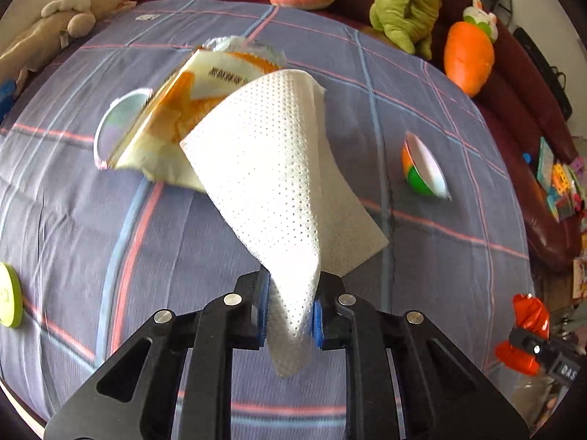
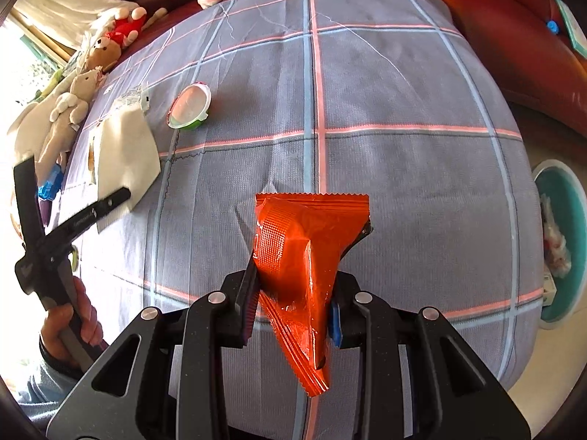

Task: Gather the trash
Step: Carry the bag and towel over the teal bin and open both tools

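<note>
My left gripper [image 1: 291,315] is shut on a corner of a white dotted paper towel [image 1: 271,168], which slopes up off the checked bedsheet [image 1: 183,256]. Behind the towel lie an orange-and-white snack wrapper [image 1: 172,128] and a clear round lid [image 1: 117,124]. My right gripper [image 2: 293,311] is shut on a crumpled orange-red foil wrapper [image 2: 301,253], held above the sheet. The right wrist view shows the towel [image 2: 124,154] at the left with the left gripper's fingers [image 2: 110,201] on it. An orange-and-green empty cup [image 1: 425,168] lies on its side on the sheet [image 2: 190,108].
A teal bin [image 2: 574,198] holding some trash stands on the floor past the bed's right edge. Plush toys line the far side: a carrot [image 1: 469,55], a green one [image 1: 407,11], bears [image 2: 102,51]. A lime disc [image 1: 9,295] lies at the left. A hand [image 2: 69,322] grips the left tool.
</note>
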Motion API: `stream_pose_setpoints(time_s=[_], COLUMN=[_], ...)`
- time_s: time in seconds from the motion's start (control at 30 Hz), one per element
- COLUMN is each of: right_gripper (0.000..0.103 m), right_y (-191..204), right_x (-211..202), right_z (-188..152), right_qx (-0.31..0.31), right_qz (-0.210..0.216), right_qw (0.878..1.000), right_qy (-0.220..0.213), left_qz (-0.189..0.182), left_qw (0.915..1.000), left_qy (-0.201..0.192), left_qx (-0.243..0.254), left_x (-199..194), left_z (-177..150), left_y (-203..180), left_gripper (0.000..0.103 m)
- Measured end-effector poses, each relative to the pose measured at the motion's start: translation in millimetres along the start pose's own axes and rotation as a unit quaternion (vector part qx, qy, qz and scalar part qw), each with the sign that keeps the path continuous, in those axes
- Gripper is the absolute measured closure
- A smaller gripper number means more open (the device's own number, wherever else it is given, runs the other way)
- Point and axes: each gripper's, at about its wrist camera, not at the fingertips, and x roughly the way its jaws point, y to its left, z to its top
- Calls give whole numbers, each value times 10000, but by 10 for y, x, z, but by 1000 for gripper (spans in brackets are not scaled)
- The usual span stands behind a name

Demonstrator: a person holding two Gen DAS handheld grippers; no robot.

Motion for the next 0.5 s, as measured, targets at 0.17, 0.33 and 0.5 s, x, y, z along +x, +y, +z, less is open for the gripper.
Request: stream_pose_setpoints(time_s=[0.17, 0.33, 0.5], right_gripper=[74, 74, 74], right_y=[-42, -178, -374], right_x=[-100, -286, -477], right_z=[-101, -168, -244], right_qx=[31, 174, 391], right_qz=[14, 33, 31], right_qw=[9999, 9993, 9977], right_qy=[-120, -336, -557], left_qz=[-397, -736, -1411], left_qw=[9983, 9923, 9812], left_qy=[119, -41, -46], left_qx=[414, 999, 1312], left_x=[-86, -295, -494], left_z=[-175, -230, -246], left_y=[-177, -582, -895], left_gripper=[98, 100, 101])
